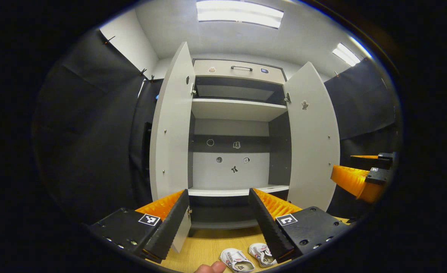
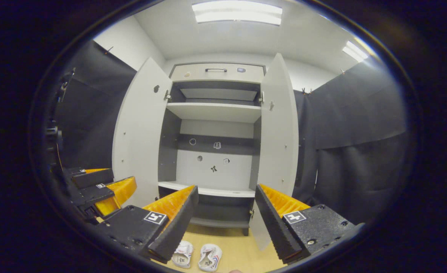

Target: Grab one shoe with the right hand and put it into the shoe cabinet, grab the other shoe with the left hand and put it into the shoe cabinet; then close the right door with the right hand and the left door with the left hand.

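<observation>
Two small white shoes lie side by side on the wooden floor before the cabinet: one shoe (image 1: pixel 237 260) and its mate (image 1: pixel 261 253) in the left gripper view, the pair again as a left shoe (image 2: pixel 182 253) and a right shoe (image 2: pixel 210 257) in the right gripper view. The shoe cabinet (image 1: pixel 235 110) stands with its left door (image 1: pixel 172 129) and right door (image 1: pixel 314 140) swung wide. My left gripper (image 1: pixel 220 223) is open, held above the shoes. My right gripper (image 2: pixel 225 223) is open too, nothing between its fingers. Each gripper appears at the other view's edge: right gripper (image 1: pixel 363 172), left gripper (image 2: pixel 98 187).
The cabinet has a top drawer with a handle (image 1: pixel 241 68), an upper shelf (image 1: pixel 236 110) and a lower shelf (image 1: pixel 238 190). Small stickers dot its back panel (image 1: pixel 231 167). Black cloth walls (image 2: pixel 352 125) hang on both sides. A fingertip (image 1: pixel 210 268) shows at the bottom edge.
</observation>
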The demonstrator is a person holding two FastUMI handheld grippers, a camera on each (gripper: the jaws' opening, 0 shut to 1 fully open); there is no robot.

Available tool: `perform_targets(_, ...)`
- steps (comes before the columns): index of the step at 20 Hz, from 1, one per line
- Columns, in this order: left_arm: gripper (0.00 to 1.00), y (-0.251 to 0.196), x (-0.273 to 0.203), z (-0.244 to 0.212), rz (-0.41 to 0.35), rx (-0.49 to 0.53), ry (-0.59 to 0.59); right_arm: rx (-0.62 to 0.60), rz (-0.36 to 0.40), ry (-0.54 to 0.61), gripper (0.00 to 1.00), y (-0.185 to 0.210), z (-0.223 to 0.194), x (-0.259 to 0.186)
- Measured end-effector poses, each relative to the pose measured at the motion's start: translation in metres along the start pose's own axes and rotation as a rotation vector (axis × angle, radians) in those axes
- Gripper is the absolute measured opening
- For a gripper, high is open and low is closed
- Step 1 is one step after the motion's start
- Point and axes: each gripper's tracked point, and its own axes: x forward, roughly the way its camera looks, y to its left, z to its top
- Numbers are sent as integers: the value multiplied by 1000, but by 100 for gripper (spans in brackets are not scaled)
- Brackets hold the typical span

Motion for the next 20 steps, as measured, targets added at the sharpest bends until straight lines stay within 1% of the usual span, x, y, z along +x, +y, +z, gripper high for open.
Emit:
perform_targets(4, 95, 0, 4, 4, -4, -7, -15, -9, -20, -21, 96, -5, 6, 5)
perform_targets(7, 95, 2, 4, 6, 1, 1, -24, -11, -17, 3, 96, -3, -10, 11)
perform_targets(11, 95, 5, 4, 3, 3, 4, -19, 5, -5, 99, 97, 0, -55, 27)
perform_targets(15, 95, 10, 4, -6, 8, 6, 0, -6, -1, 186, 97, 4, -103, 38)
perform_targets(18, 95, 13, 3, -13, 10, 4, 8, -19, 17, 252, 97, 15, -149, 43)
perform_targets(20, 95, 16, 1, -19, 10, 9, 19, -37, 33, 327, 97, 23, -188, 44)
